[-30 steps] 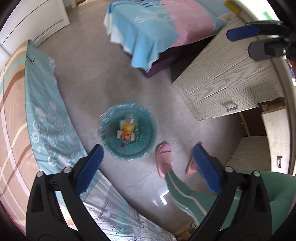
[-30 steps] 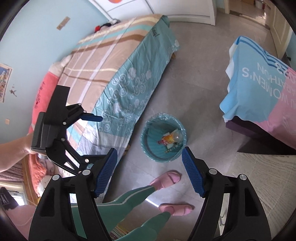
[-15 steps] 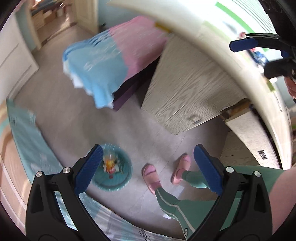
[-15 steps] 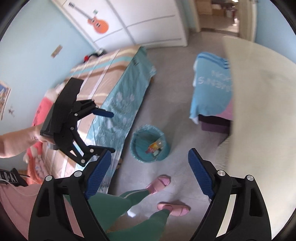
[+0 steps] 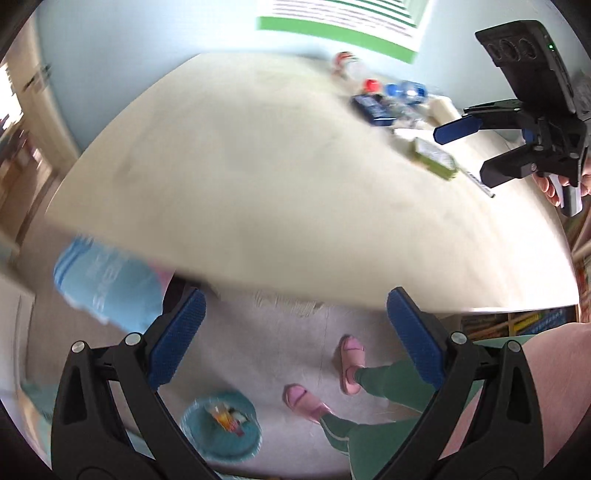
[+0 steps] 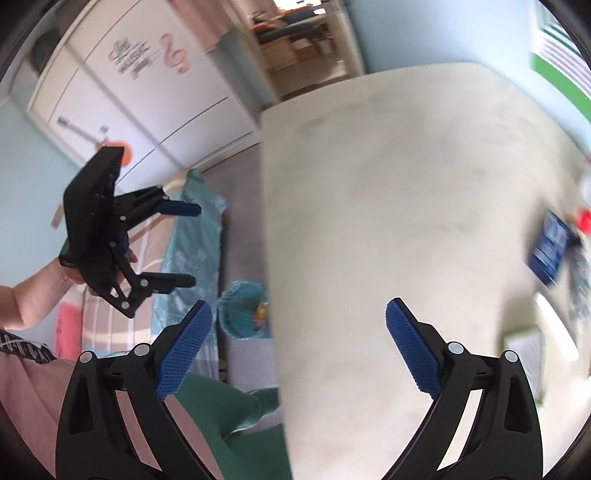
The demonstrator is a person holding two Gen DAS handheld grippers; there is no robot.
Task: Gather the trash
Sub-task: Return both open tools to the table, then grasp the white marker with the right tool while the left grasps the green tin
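Both grippers are up over the big cream table (image 5: 280, 177), and the table is the thing to find everything else by. Nearest to us, the left gripper (image 5: 295, 339) has its two blue pads spread wide with nothing between them, so it is let go and holds nothing. The right gripper (image 6: 298, 343) is the same: its jaws are opening, and there is only air between the blue pads. Below the near edge of the table stands the person, in green trousers (image 5: 384, 380) and pink slippers (image 5: 351, 363) on the grey floor. Just beside the slippers, on the floor in front of the table, sits the round blue trash bin (image 5: 221, 430) with a bag in it, and some bits of trash (image 5: 229, 421) lie inside, one of them orange. The bin is partly hidden by the table edge in the right wrist view. On the floor side of the bin is a bed with a teal cover (image 6: 192, 258). Farther off, on the far right part of the table top, lies a blurry pile of small things: a green flat packet (image 5: 434, 158), a dark blue packet (image 5: 373, 105), a red cap (image 5: 371, 85) and some blue caps (image 5: 410, 90). They are too blurry to name better. Behind the table is a pale blue wall with a green-edged poster (image 5: 332, 18).
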